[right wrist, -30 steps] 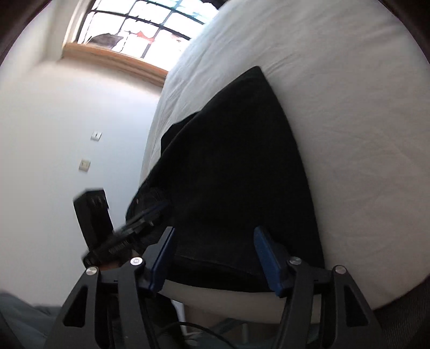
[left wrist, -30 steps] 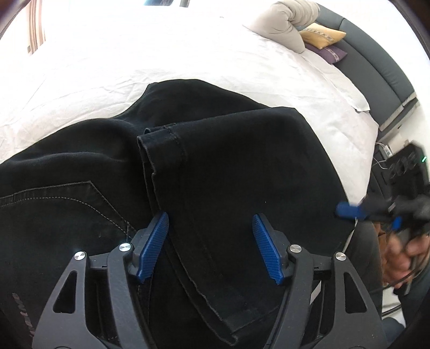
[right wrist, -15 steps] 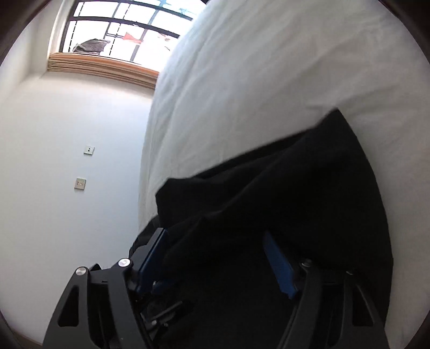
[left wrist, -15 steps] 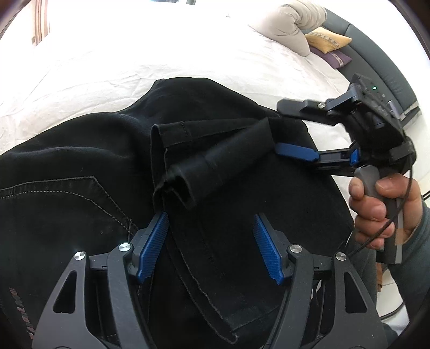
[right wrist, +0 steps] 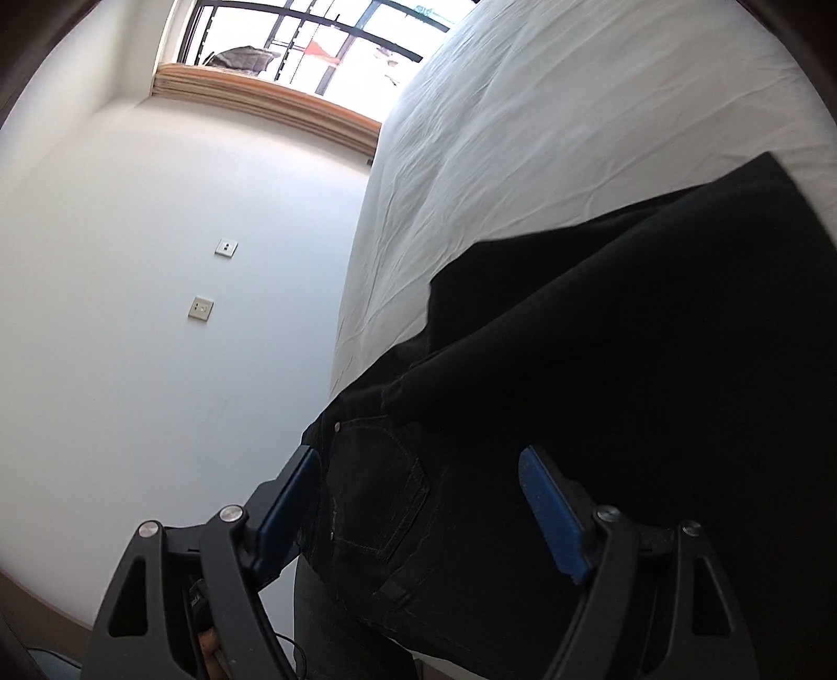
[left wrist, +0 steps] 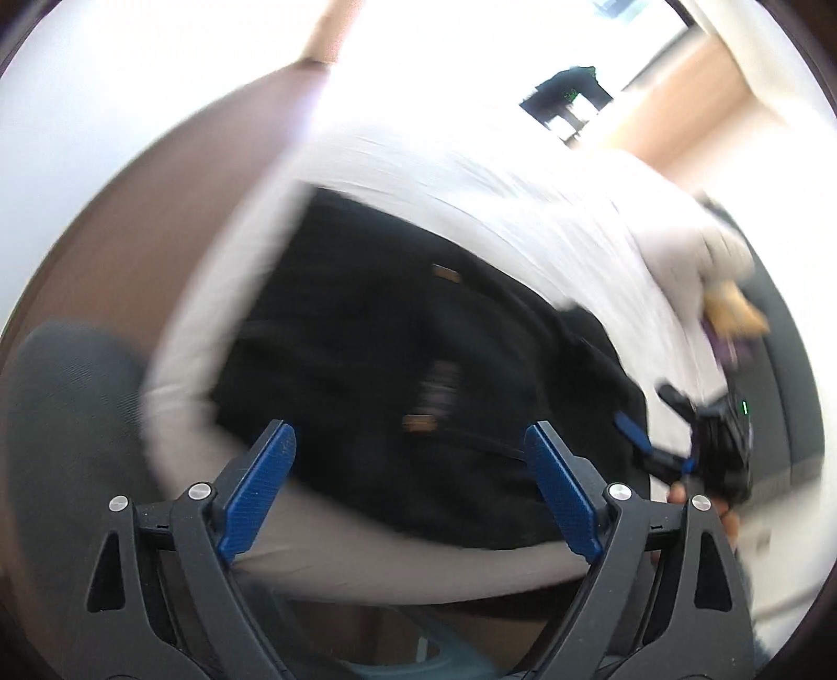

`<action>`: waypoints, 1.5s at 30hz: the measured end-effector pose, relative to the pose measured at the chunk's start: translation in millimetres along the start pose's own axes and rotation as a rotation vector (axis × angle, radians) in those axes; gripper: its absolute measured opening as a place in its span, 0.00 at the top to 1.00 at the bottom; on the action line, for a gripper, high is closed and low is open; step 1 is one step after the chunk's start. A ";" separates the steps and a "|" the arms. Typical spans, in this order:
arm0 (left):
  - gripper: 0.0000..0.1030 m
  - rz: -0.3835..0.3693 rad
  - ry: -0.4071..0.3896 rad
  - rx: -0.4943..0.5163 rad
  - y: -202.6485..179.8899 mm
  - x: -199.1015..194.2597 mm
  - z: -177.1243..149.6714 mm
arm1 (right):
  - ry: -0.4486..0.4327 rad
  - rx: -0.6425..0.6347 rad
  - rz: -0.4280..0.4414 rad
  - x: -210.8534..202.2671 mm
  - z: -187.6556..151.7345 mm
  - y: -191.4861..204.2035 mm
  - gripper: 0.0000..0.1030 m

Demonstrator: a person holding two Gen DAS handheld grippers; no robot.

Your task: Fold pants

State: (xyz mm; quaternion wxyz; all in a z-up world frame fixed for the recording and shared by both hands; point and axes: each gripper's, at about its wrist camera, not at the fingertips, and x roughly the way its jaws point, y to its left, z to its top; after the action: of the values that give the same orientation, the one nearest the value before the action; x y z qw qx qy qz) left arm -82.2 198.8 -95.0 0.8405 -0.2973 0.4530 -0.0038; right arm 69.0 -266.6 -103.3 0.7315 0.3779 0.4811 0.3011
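Hovering off the near edge of the bed (left wrist: 366,565), the left gripper (left wrist: 413,491) is released, its blue fingers (left wrist: 256,486) spread wide with nothing between them, pointing across the black pants (left wrist: 418,366) that lie on the white sheet. The view is smeared by motion. The right gripper (right wrist: 418,512) is likewise released, its fingers (right wrist: 549,518) set apart low over the pants (right wrist: 601,392), just above a stitched back pocket (right wrist: 376,481); whether they touch the cloth cannot be told. From the left wrist it shows at the far right (left wrist: 654,450), held by a hand whose fingers (left wrist: 680,491) peek out below it.

The bed's white sheet (right wrist: 549,131) runs toward a barred window (right wrist: 324,36) with a wooden sill; a white wall (right wrist: 131,261) carries two small plates. Pillows (left wrist: 727,282) lie at the far end.

Half a second ago the left gripper stood right over the pants and the right one gripped a rolled fold of leg; now the left has swung back and the right has let go, the cloth lying flat.
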 end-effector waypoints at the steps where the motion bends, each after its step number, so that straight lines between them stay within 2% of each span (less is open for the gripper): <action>1: 0.13 0.007 -0.021 -0.052 13.4 -9.9 -2.8 | 0.009 -0.009 0.004 4.4 -0.7 4.6 0.22; 4: 0.13 -0.003 -0.038 -0.163 39.4 -14.4 -8.6 | 0.034 -0.030 0.007 16.7 -1.0 16.9 0.22; 8: 0.13 -0.069 -0.010 -0.300 65.3 1.5 -14.5 | 0.049 -0.043 0.010 21.4 -4.7 27.9 0.22; 12: 0.13 -0.130 -0.019 -0.392 79.5 20.2 -14.2 | 0.056 -0.050 -0.006 19.6 -8.6 31.2 0.22; 18: 0.15 -0.265 -0.085 -0.526 102.3 35.9 -3.4 | 0.059 -0.039 -0.029 21.9 -9.6 30.3 0.22; 19: 0.29 -0.318 -0.084 -0.537 103.9 39.1 -0.7 | 0.059 -0.039 -0.032 21.9 -9.7 29.8 0.22; 20: 0.40 -0.327 -0.069 -0.550 106.1 42.9 0.6 | 0.060 -0.039 -0.033 22.7 -9.7 29.9 0.22; 21: 0.48 -0.320 -0.056 -0.572 109.5 47.2 0.5 | 0.060 -0.038 -0.032 23.0 -9.8 30.3 0.22; 22: 0.65 -0.322 -0.046 -0.591 112.8 50.7 -0.6 | 0.060 -0.038 -0.034 23.5 -9.7 30.1 0.22; 23: 0.72 -0.332 -0.033 -0.611 116.4 54.1 -1.6 | 0.061 -0.036 -0.034 24.2 -9.5 29.8 0.22; 26: 0.76 -0.377 -0.023 -0.662 127.9 52.9 -4.1 | 0.062 -0.036 -0.033 27.6 -9.1 31.3 0.22; 31: 0.81 -0.378 -0.044 -0.618 123.0 42.4 -0.5 | 0.066 -0.015 -0.046 31.9 -6.5 22.6 0.22; 36: 0.83 -0.337 -0.074 -0.537 103.8 38.0 12.6 | 0.121 0.009 -0.102 46.4 -8.9 7.9 0.22; 39: 0.85 -0.304 -0.108 -0.399 70.3 23.7 30.4 | 0.126 0.024 -0.090 48.7 -7.5 2.8 0.22; 41: 0.90 -0.303 -0.130 -0.296 38.0 10.2 42.6 | 0.140 0.031 -0.083 51.9 -5.5 -1.2 0.22; 45: 0.90 -0.327 -0.160 -0.031 -55.6 -5.9 61.6 | 0.143 0.026 -0.082 58.5 -2.7 -4.5 0.22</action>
State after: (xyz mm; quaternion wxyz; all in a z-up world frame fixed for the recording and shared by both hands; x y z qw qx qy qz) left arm -24.0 185.2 -37.1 0.8575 -0.3791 0.3302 -0.1097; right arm 87.7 -221.2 -135.7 0.7019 0.3448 0.5512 0.2909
